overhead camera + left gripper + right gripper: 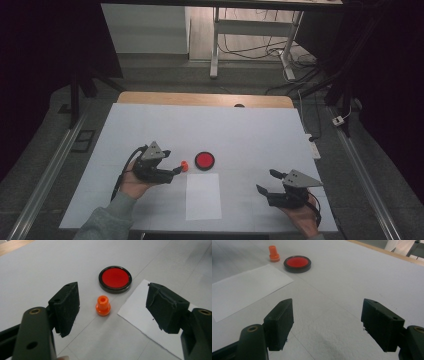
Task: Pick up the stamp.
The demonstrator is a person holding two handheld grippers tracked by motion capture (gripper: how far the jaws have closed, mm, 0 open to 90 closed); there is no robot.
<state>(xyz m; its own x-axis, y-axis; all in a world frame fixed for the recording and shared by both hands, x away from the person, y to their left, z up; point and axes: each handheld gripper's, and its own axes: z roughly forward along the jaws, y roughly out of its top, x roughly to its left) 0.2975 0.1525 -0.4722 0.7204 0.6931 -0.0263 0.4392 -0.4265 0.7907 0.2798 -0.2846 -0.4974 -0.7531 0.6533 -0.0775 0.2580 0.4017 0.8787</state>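
Reaching with jaws wide, the left hand-held gripper (110,312) frames the orange stamp (103,305); closing off-centre could topple it toward the ink pad (115,279).

A white-covered table (150,125) is carrying three small items, its wooden edge (205,99) showing along the far side. A small orange stamp (184,165) is standing upright near the middle, just beside a round red ink pad (204,160) in a dark rim, the two apart. A white sheet of paper (203,196) is lying flat just in front of them, toward the near edge.
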